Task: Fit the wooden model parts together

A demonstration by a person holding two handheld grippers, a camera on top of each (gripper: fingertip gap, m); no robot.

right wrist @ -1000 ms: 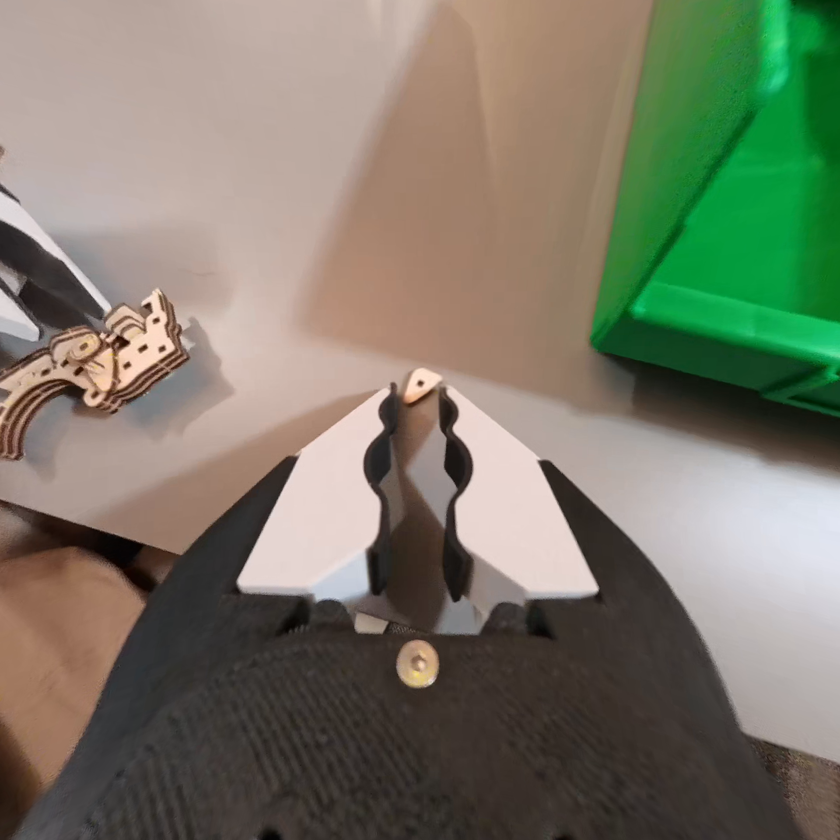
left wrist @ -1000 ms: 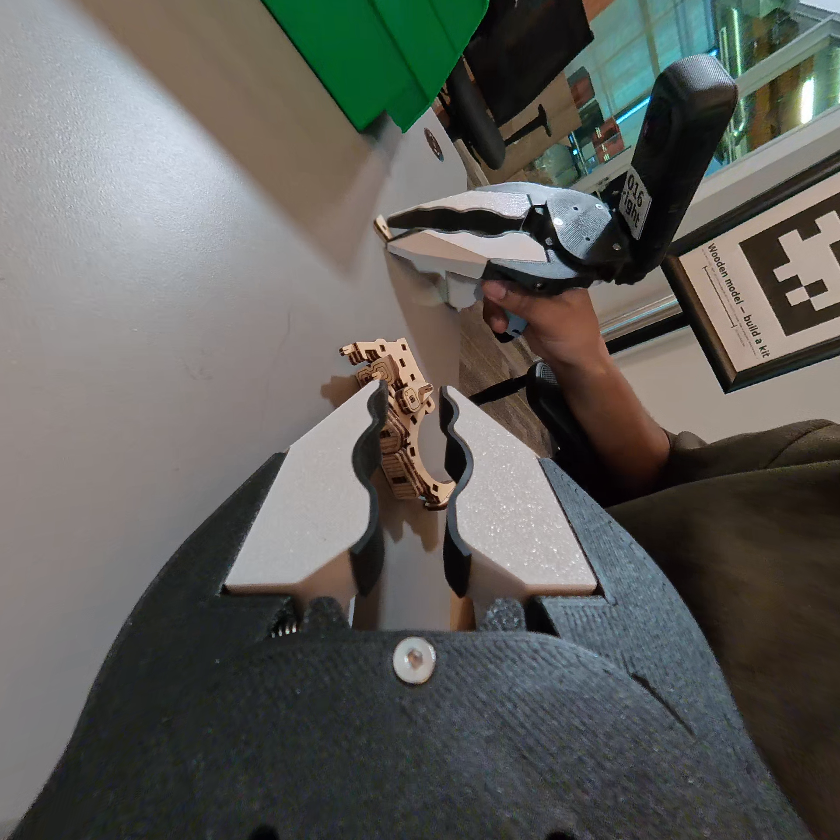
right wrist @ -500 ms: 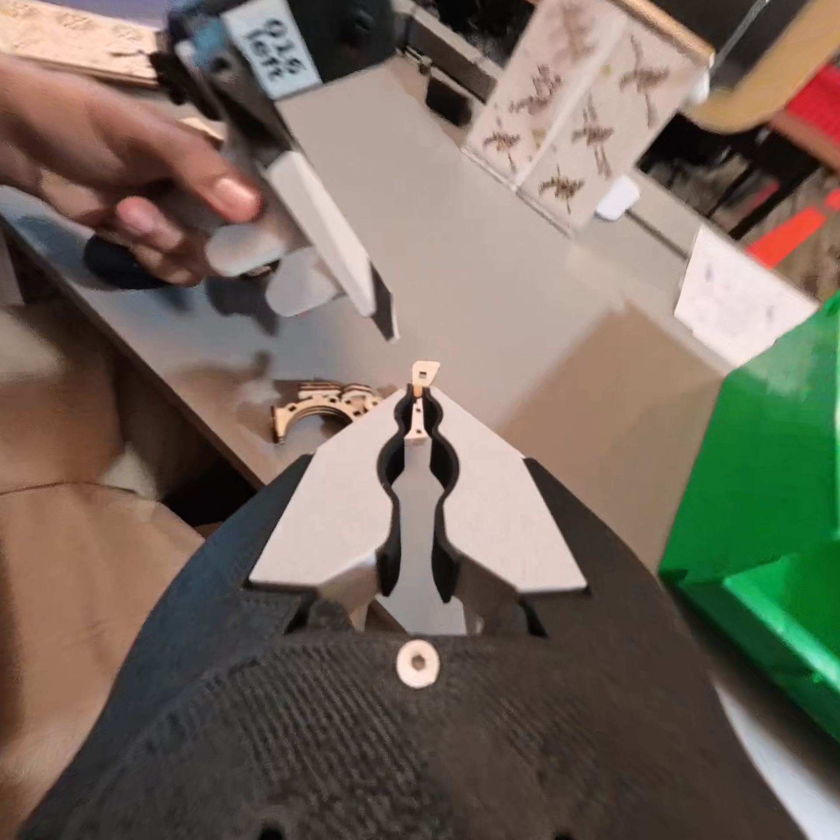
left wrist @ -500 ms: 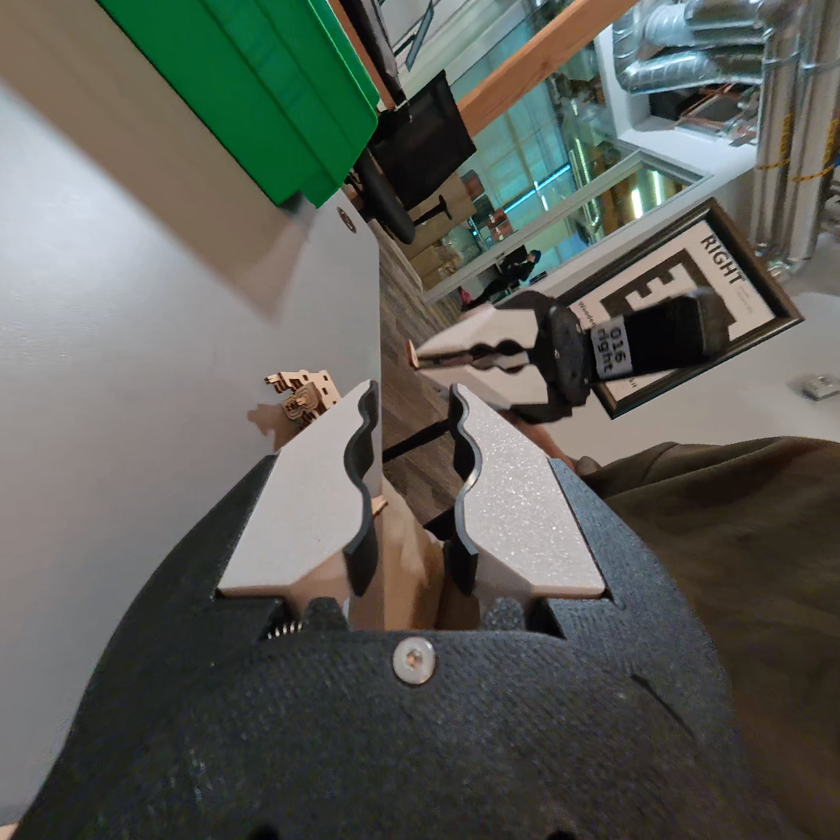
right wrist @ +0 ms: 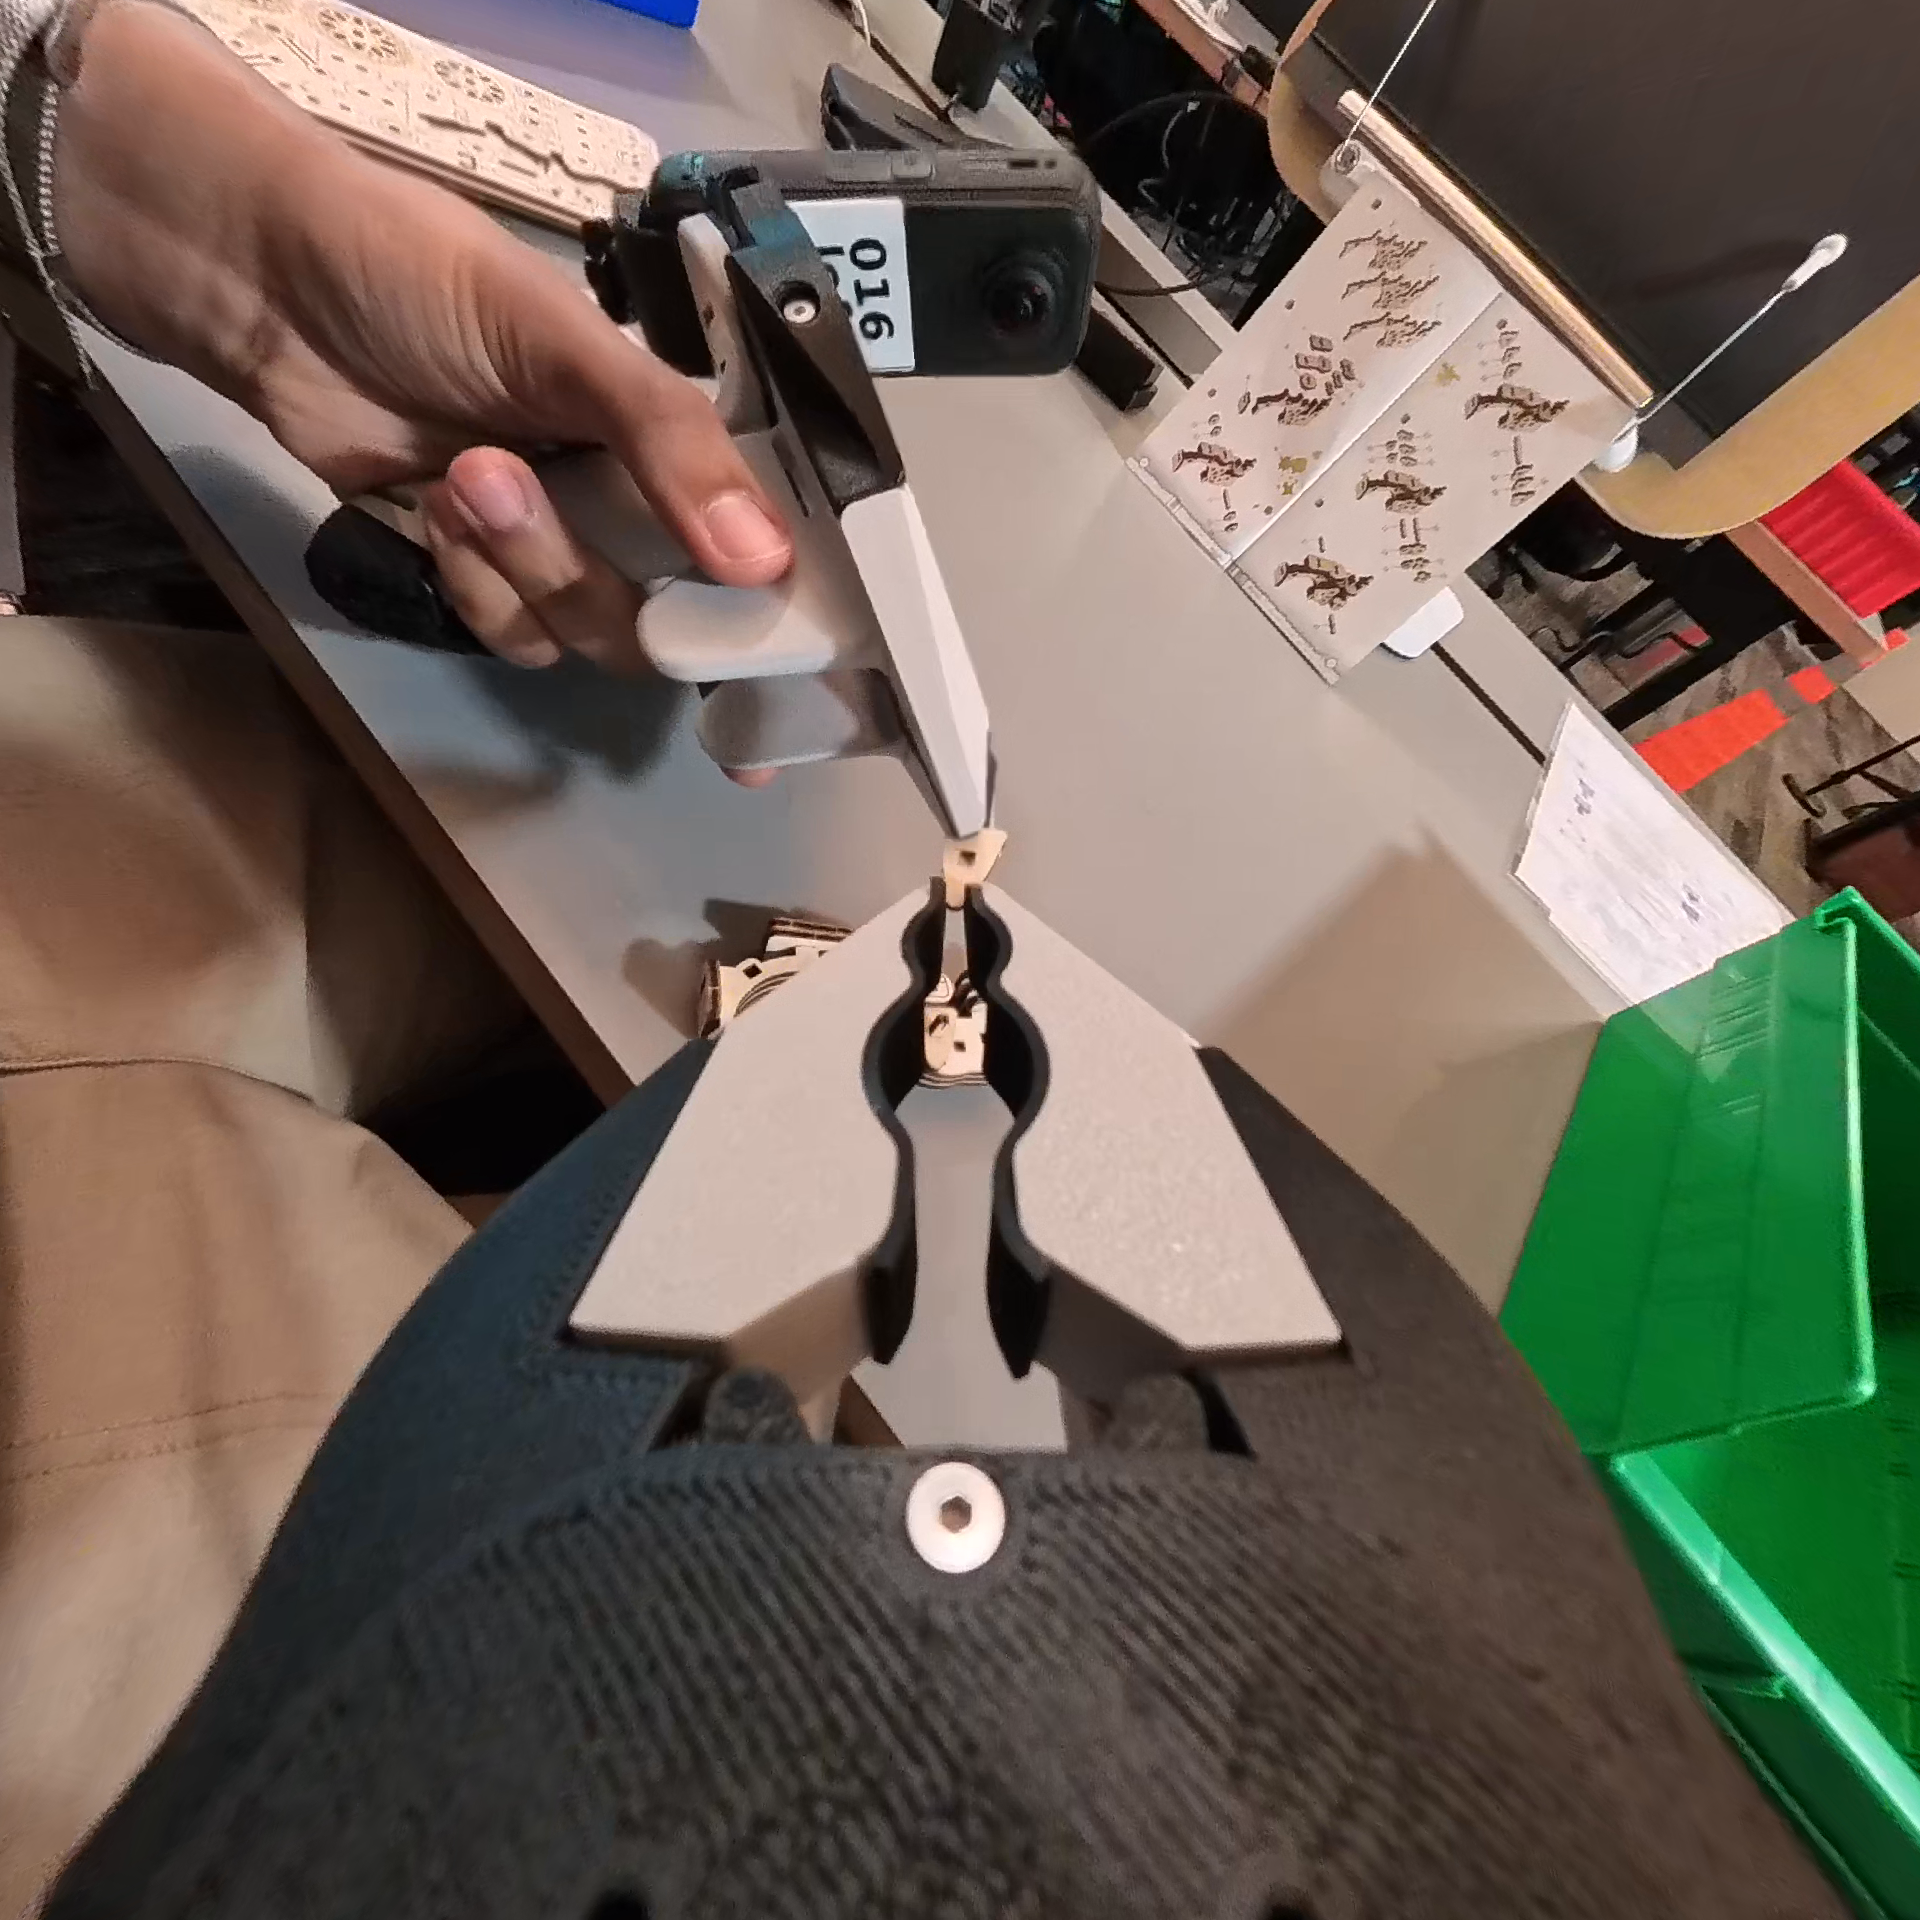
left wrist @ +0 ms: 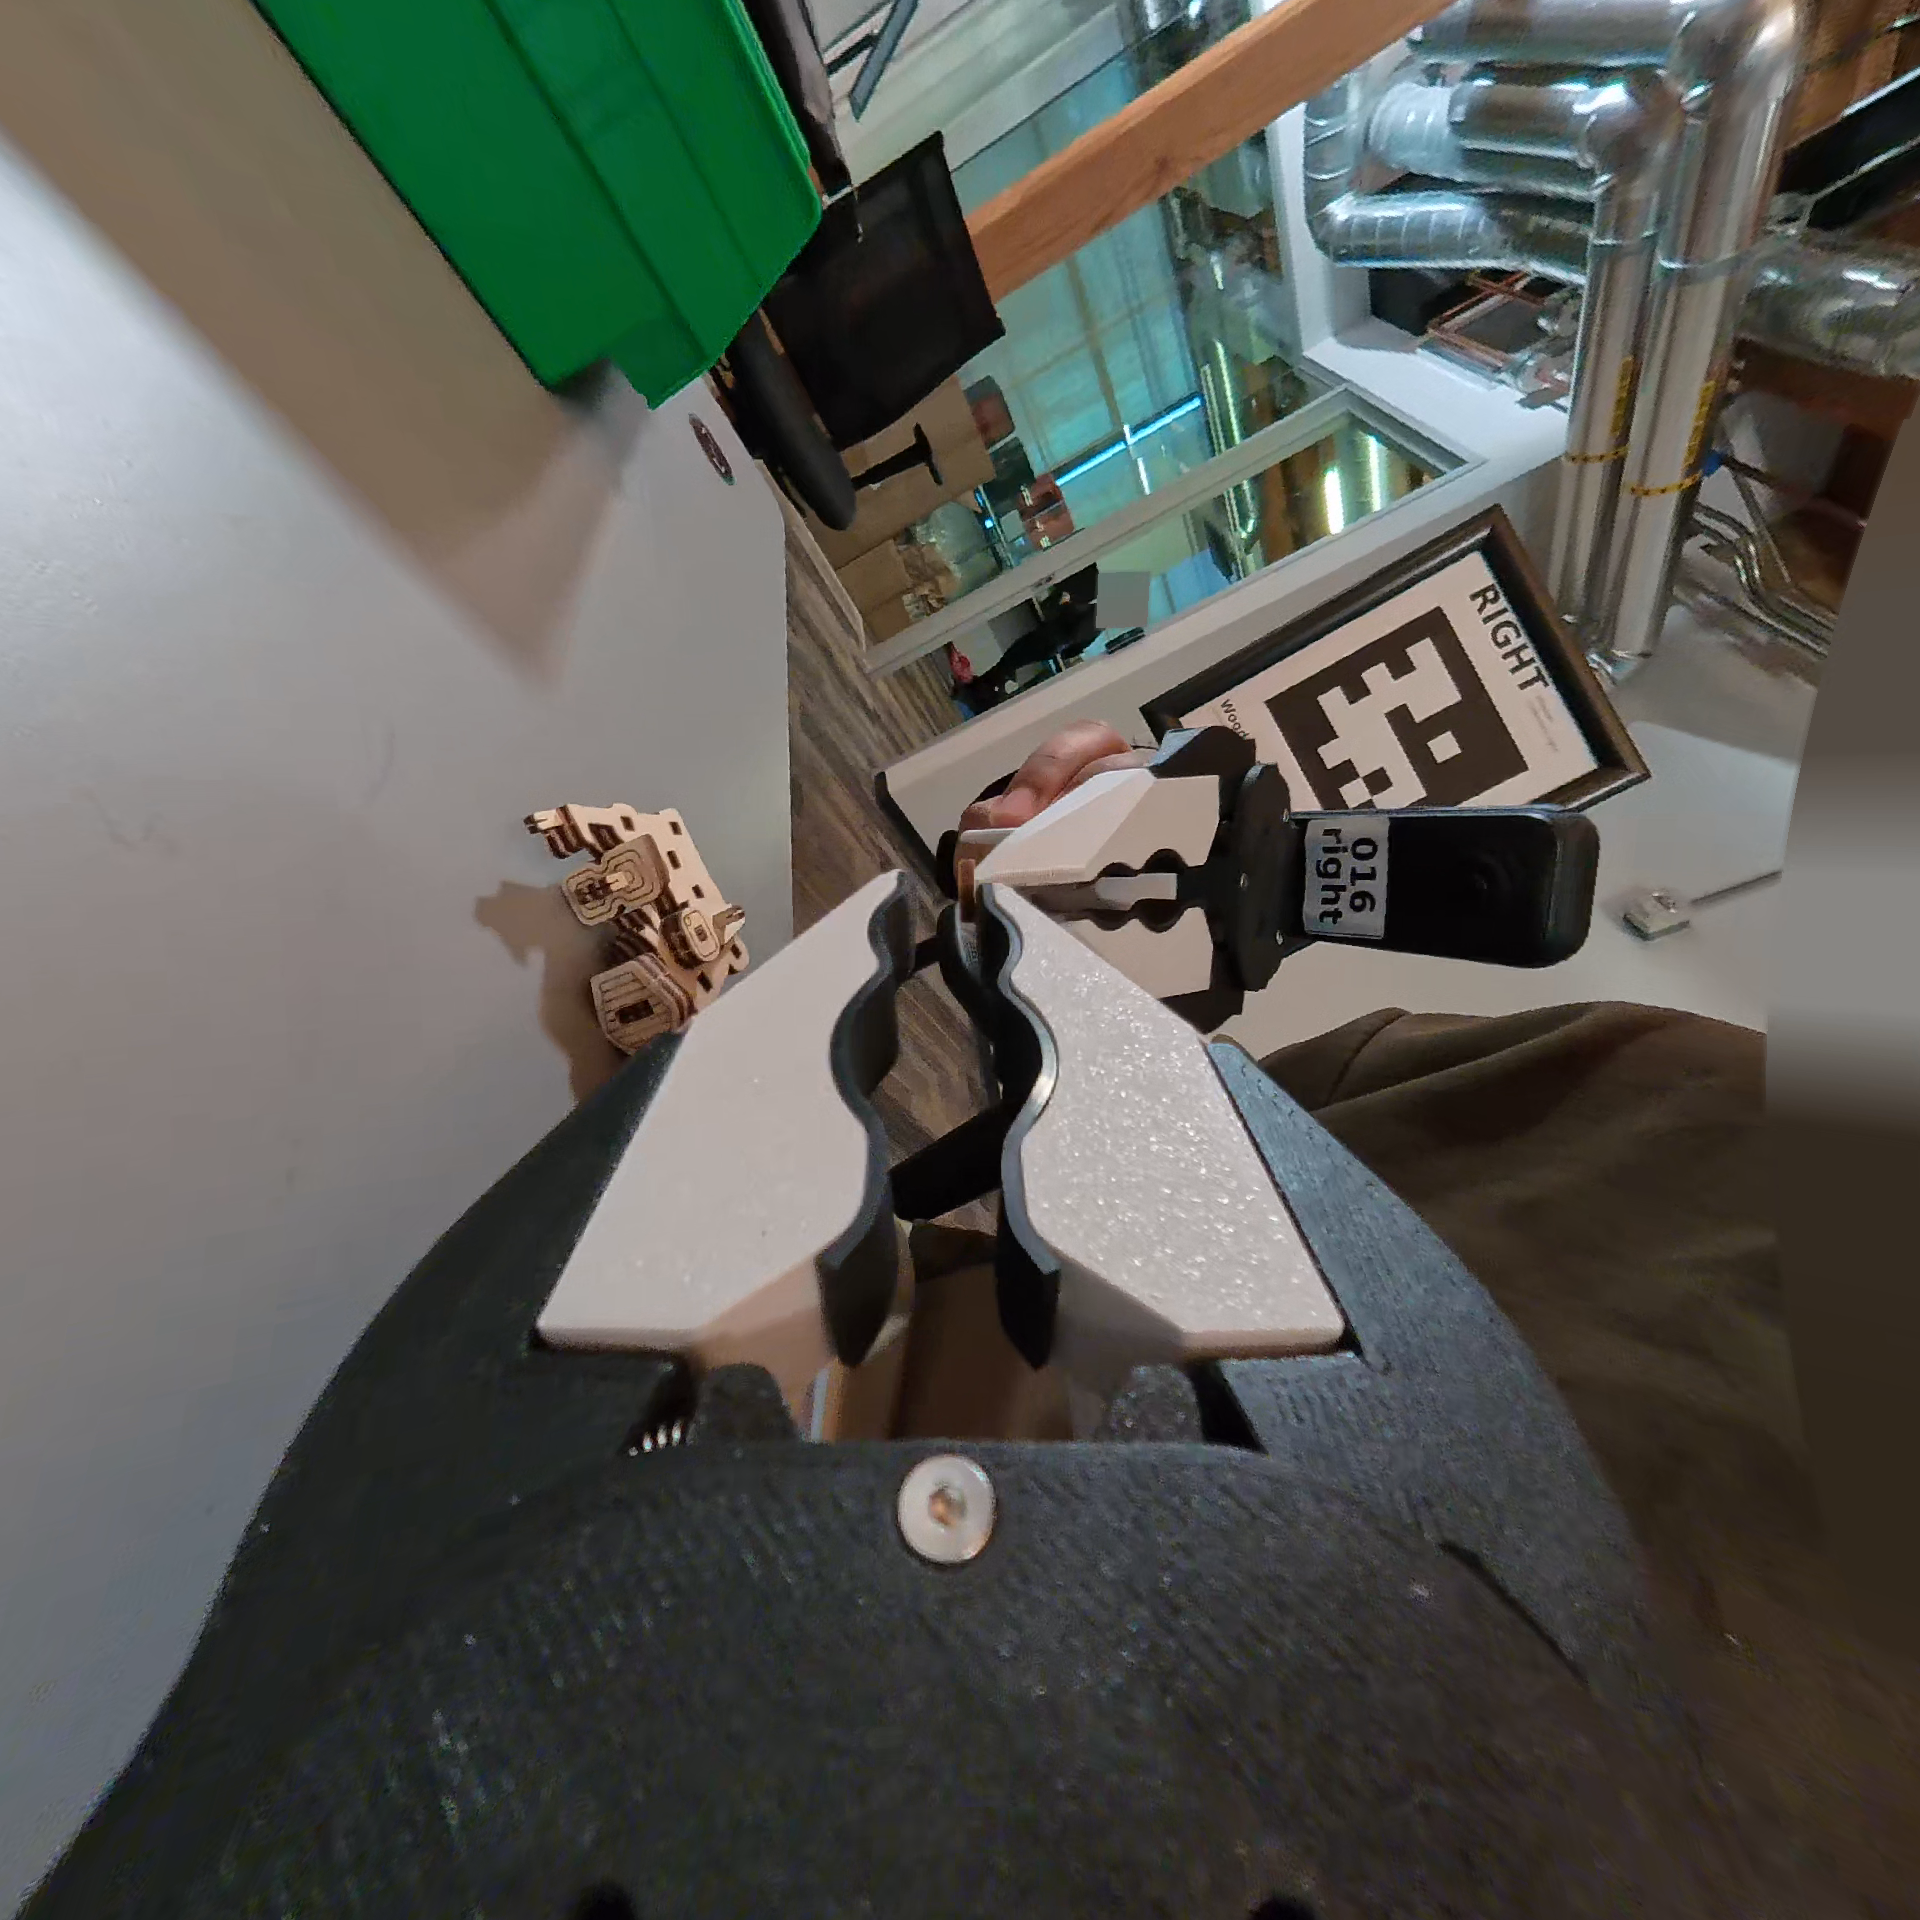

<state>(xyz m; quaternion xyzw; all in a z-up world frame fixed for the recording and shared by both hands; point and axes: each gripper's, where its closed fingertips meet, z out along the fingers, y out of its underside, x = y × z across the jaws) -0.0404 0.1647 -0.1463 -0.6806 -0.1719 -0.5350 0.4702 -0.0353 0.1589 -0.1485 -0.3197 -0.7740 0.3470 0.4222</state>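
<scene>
My right gripper [right wrist: 961, 904] is shut on a small flat wooden piece [right wrist: 971, 860] that sticks out past its tips, held in the air above the grey table [right wrist: 1143, 727]. My left gripper [left wrist: 940, 894] has its jaws a little apart, and the tip of the piece [left wrist: 965, 881] lies between its fingertips. In the right wrist view the left gripper [right wrist: 971, 821] comes down from above and touches the top of the piece. The part-built wooden model [left wrist: 639, 914] lies on the table near its front edge, and my right fingers half hide the model [right wrist: 758, 971].
A green bin [right wrist: 1714, 1195] stands at the right. Instruction sheets [right wrist: 1351, 447] stand at the back, and a wooden part sheet [right wrist: 447, 94] lies at the far left. A framed marker sign [left wrist: 1434, 707] stands behind the right gripper. The person's lap is below the table edge. Both grippers' tips are close together, under 4 cm apart.
Both grippers have lifted off the table and come together tip to tip. The right one took the small piece up with it. The left jaws have narrowed. The model stays on the table.
</scene>
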